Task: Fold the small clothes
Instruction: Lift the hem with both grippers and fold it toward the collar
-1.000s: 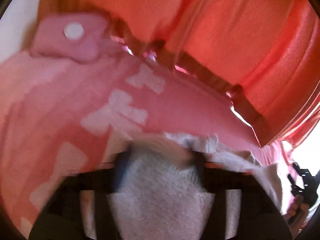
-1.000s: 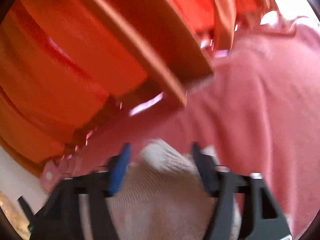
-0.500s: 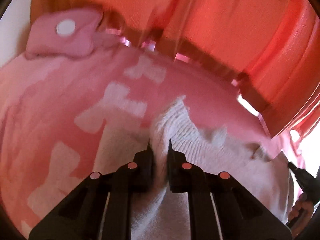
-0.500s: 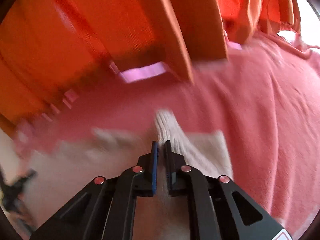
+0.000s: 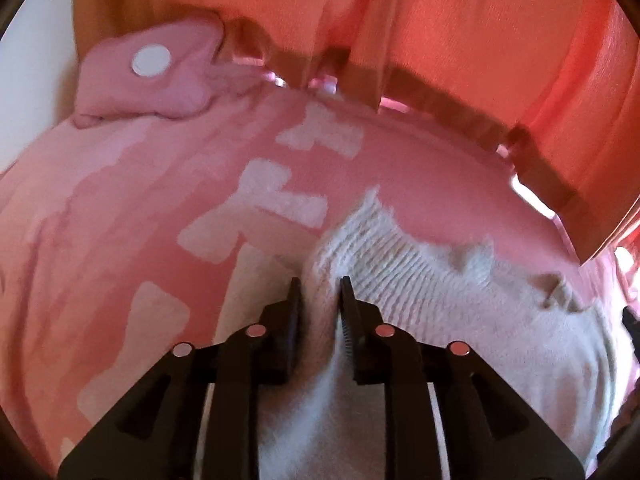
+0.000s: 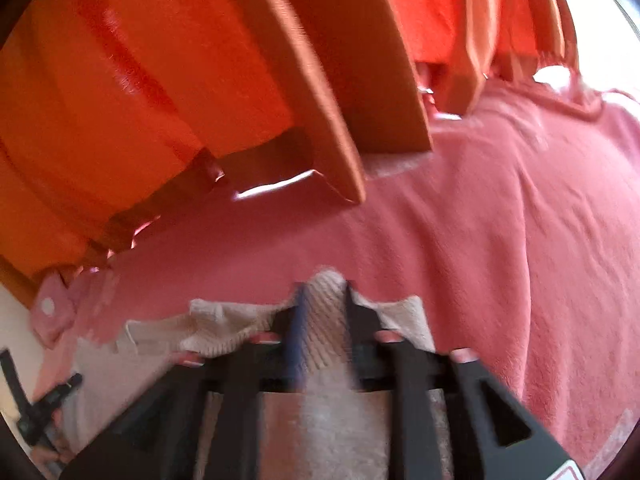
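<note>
Left wrist view shows, closest to the lens, the left gripper point(image 5: 320, 286) with its two black fingers point(image 5: 290, 320) drawn close together and a ridge of the cream knitted garment point(image 5: 400, 272) pinched up between them. The fingers do not fully meet, because the thick knit fills the narrow gap. This garment spreads to the right and towards the camera, and its ribbed edge lies just past the fingertips. Under it is the pink blanket point(image 5: 120, 200), which has pale blocky patches. Further away, at the upper left, a small pink piece with a white round dot point(image 5: 151, 61) lies on the edge of the blanket. Behind everything hangs the orange curtain point(image 5: 480, 40), and its lower hem almost touches the blanket.

On the right wrist view, the right gripper point(image 6: 323, 290) also has its jaws close together, with a fold of the same cream knitted garment point(image 6: 224, 328) standing up between them; the picture is blurred here, but the cloth seems to be held. The garment stretches to the left, where the other gripper appears small at the lower left edge. Beyond the garment the pink blanket point(image 6: 500, 240) continues with soft wrinkles, and farthest away the orange curtain point(image 6: 140, 80) hangs in wide folds.
</note>
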Tool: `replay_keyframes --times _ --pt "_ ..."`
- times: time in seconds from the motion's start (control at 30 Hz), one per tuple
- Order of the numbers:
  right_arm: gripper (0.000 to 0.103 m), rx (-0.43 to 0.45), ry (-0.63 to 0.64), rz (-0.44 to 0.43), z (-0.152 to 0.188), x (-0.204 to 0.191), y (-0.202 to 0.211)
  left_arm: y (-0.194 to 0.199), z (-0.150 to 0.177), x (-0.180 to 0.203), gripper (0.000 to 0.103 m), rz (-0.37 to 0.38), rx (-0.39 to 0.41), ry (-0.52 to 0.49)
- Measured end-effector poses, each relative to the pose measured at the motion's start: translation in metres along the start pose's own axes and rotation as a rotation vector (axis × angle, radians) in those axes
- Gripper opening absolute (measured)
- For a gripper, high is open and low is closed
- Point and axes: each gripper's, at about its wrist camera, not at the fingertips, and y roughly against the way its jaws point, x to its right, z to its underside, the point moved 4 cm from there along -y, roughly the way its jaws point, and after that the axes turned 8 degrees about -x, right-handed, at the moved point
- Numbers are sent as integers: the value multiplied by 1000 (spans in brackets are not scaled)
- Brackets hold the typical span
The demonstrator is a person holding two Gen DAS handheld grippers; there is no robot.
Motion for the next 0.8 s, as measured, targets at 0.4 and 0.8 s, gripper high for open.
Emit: replay_keyframes --times 0.4,0.8 --pt "5 -59 47 -42 4 -10 -25 -24 -3 -6 17 29 -25 42" --pt "16 -59 -106 -3 -2 23 -24 -20 -3 -9 18 4 -12 36"
